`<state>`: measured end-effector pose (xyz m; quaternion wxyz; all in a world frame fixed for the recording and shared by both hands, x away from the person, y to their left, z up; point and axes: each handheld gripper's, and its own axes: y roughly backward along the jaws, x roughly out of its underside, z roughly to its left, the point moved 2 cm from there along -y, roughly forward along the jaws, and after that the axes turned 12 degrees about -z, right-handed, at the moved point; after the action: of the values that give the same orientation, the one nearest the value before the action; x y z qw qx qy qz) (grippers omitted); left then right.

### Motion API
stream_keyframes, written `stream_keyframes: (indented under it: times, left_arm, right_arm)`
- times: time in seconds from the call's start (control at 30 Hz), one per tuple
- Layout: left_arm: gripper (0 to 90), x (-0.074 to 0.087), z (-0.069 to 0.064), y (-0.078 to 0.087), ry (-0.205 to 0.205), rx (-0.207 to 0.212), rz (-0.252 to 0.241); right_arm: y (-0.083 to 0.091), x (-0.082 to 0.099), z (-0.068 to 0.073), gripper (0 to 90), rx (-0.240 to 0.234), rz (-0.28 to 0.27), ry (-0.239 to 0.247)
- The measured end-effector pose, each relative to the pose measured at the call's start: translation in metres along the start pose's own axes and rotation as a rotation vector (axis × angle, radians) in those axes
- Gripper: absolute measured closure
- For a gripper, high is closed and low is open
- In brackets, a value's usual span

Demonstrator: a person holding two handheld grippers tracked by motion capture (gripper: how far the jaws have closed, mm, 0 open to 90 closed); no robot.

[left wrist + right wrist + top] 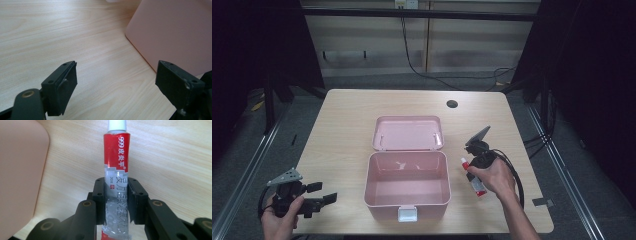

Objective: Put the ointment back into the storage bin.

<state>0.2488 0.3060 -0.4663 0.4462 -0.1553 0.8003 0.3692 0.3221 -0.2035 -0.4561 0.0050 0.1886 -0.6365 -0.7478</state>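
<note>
The red and silver ointment tube [116,170] with a white screw cap carries white print on its red band: "999" followed by Chinese characters, and lower down, on the silver part, "30" beside a small red mark and more large red characters that the jaws partly cover. The right gripper [116,202] has its two black jaws closed tight on the tube's silver lower half, cap pointing away from the hand. In the high view the same tube [473,176] sits in the right gripper [475,165] just to the right of the box, above the tabletop.

In the middle of the light wood-grain table [342,125] stands an open pink plastic storage box [407,182] with rounded corners and a white latch at its front; its pink lid [408,133] is laid back flat behind it. A dark round cable hole [452,104] lies near the table's far edge. Nothing stands between the tube and the box.

The left gripper [319,196] is held near the table's front left corner, well apart from the box, its jaws spread wide with nothing between them; from its own camera the left gripper [116,82] looks over bare wood towards the box's pink wall [175,32].
</note>
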Motion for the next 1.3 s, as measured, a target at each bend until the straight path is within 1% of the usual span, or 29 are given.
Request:
stream_keyframes:
  times: [0.1,0.23,0.27,0.3,0.37,0.43,0.47,0.5,0.57,0.6,0.73,0.77,0.97,1.0,1.03,1.2,1.3]
  left_arm:
    - [17.4,0.000,0.000,0.000,0.001,0.000,0.001]
    - [17.5,0.000,0.000,-0.001,0.003,0.001,0.001]
    - [17.5,0.000,0.000,-0.001,0.003,0.001,0.001]
    - [17.5,0.000,0.000,-0.001,0.001,0.000,0.003]
    - [17.5,0.000,0.000,-0.001,0.002,0.001,0.001]
    - [17.4,0.000,0.000,-0.001,0.002,0.000,0.002]
    - [17.4,0.000,0.000,-0.001,0.002,0.000,0.003]
    - [17.5,0.000,0.000,-0.001,0.000,0.000,0.003]
    - [17.4,0.000,0.000,-0.001,0.002,0.001,0.003]
    - [17.4,0.000,0.000,-0.001,-0.001,0.001,0.004]
    - [17.4,0.000,0.000,-0.001,0.000,0.001,0.002]
    - [17.5,0.000,0.000,-0.001,-0.001,0.002,0.001]
    - [17.4,0.000,0.000,-0.001,0.002,0.001,0.001]
    - [17.5,0.000,0.000,-0.001,-0.001,0.001,0.002]
    - [17.5,0.000,0.000,-0.001,-0.001,0.001,0.002]
    - [17.5,0.000,0.000,-0.001,-0.001,0.000,0.002]
    - [17.5,0.000,0.000,-0.001,0.001,-0.002,0.000]
  right_arm:
    - [0.005,0.000,-0.003,70.8,0.000,0.005,-0.010]
    - [0.016,0.000,-0.007,70.8,0.002,-0.009,-0.015]
    - [0.016,0.000,-0.007,70.8,0.002,-0.009,-0.015]
    - [0.024,-0.001,-0.007,70.8,0.000,-0.016,-0.012]
    - [0.030,-0.002,-0.008,70.8,0.003,-0.013,-0.004]
    - [0.037,-0.003,-0.010,70.8,0.001,-0.031,-0.006]
    - [0.040,-0.003,-0.010,70.7,0.008,-0.023,0.001]
    - [0.042,-0.003,-0.009,70.8,0.006,-0.019,0.009]
    - [0.045,-0.003,-0.009,70.8,-0.001,-0.023,0.010]
    - [0.051,-0.004,-0.009,70.7,-0.015,-0.027,0.012]
    - [0.057,-0.006,-0.009,70.7,-0.022,-0.023,0.017]
    - [0.062,-0.006,-0.009,70.7,-0.028,-0.023,0.025]
    - [0.070,-0.008,-0.007,70.7,-0.036,-0.026,0.038]
    - [0.075,-0.009,-0.005,70.7,-0.038,-0.032,0.047]
    - [0.075,-0.009,-0.005,70.7,-0.038,-0.032,0.047]
    - [0.085,-0.012,0.001,70.7,-0.052,-0.026,0.088]
    - [0.088,-0.013,0.004,70.7,-0.058,-0.026,0.097]
